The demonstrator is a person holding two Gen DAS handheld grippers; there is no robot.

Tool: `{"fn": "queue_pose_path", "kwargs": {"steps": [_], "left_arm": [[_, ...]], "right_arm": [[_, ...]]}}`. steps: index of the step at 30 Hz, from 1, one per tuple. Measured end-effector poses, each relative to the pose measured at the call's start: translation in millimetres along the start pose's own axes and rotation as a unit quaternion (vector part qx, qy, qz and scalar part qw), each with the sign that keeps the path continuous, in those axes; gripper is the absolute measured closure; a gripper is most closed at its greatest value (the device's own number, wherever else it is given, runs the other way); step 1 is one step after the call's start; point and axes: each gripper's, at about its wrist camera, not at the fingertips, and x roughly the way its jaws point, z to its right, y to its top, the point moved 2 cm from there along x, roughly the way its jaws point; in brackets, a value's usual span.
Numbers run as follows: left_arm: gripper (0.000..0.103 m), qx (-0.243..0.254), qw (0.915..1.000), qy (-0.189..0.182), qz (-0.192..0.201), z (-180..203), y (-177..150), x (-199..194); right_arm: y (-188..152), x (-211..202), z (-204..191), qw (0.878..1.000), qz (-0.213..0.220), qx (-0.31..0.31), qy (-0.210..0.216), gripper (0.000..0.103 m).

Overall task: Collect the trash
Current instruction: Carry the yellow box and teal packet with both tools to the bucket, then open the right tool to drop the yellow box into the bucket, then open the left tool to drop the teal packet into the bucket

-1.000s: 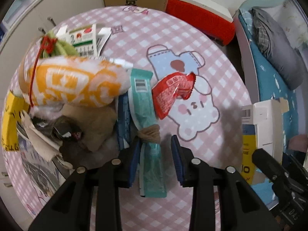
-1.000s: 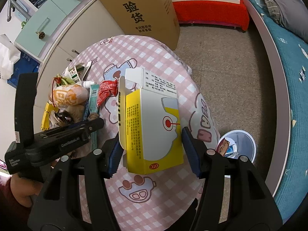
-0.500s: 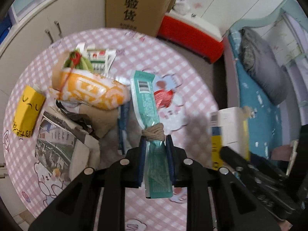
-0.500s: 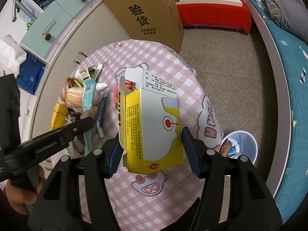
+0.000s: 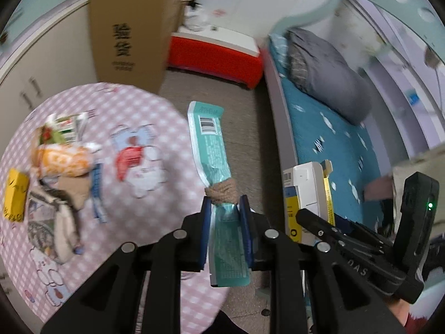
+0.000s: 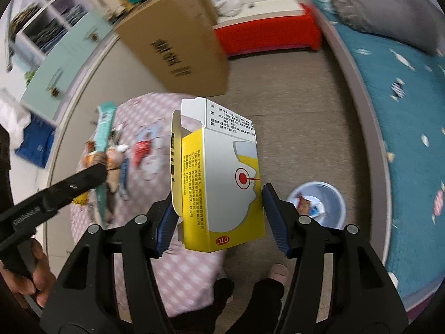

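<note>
My left gripper is shut on a long teal wrapper tied with brown cord, held in the air past the edge of the round pink checked table. My right gripper is shut on a yellow and white medicine box with its top flap open, lifted over the floor beside the table. The box also shows at the right of the left wrist view. A pale bin with some wrappers in it stands on the floor to the right of the box.
On the table lie a red wrapper, an orange and white bag, a yellow carton, newspaper and other litter. A big cardboard box, a red-sided bench and a bed with a teal cover surround it.
The left gripper closed on the teal wrapper, lifted it off the table and swung it right, past the table edge. The right gripper carried the box right, toward the bin.
</note>
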Motion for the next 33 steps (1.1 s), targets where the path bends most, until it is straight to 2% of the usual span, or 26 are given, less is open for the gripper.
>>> {"fn": "queue_pose_path", "kwargs": {"steps": [3, 5, 7, 17, 25, 26, 27, 29, 31, 33], "left_arm": [[0.083, 0.028, 0.9995, -0.013, -0.011, 31, -2, 11], [0.083, 0.044, 0.9987, -0.018, -0.02, 51, -4, 20], [0.083, 0.059, 0.9975, -0.024, -0.03, 69, -6, 30], [0.083, 0.106, 0.9889, -0.044, -0.095, 136, -27, 79], [0.082, 0.149, 0.9795, -0.068, -0.117, 189, -30, 97], [0.078, 0.153, 0.9781, -0.077, -0.118, 195, -29, 98], [0.058, 0.156, 0.9775, -0.079, -0.119, 200, -29, 98], [0.035, 0.158, 0.979, -0.067, -0.111, 203, -28, 97], [0.034, 0.153, 0.9821, -0.052, -0.097, 200, -26, 93], [0.034, 0.139, 0.9837, -0.051, -0.103, 191, -27, 88]], "right_arm": [[0, -13, 36, 0.999, 0.019, 0.028, -0.028, 0.039], [-1, -14, 54, 0.998, 0.022, 0.041, -0.04, 0.033], [-2, -13, 70, 0.997, 0.017, 0.05, -0.047, 0.031], [-19, -52, 121, 0.993, 0.041, 0.09, -0.065, 0.029], [-27, -97, 156, 0.983, 0.098, 0.132, -0.084, 0.027], [-28, -101, 158, 0.982, 0.105, 0.135, -0.086, 0.026], [-27, -105, 159, 0.98, 0.111, 0.138, -0.086, 0.026], [-29, -112, 163, 0.978, 0.121, 0.145, -0.089, 0.026], [-31, -115, 165, 0.977, 0.121, 0.15, -0.087, 0.026], [-31, -114, 161, 0.978, 0.118, 0.15, -0.082, 0.026]]}}
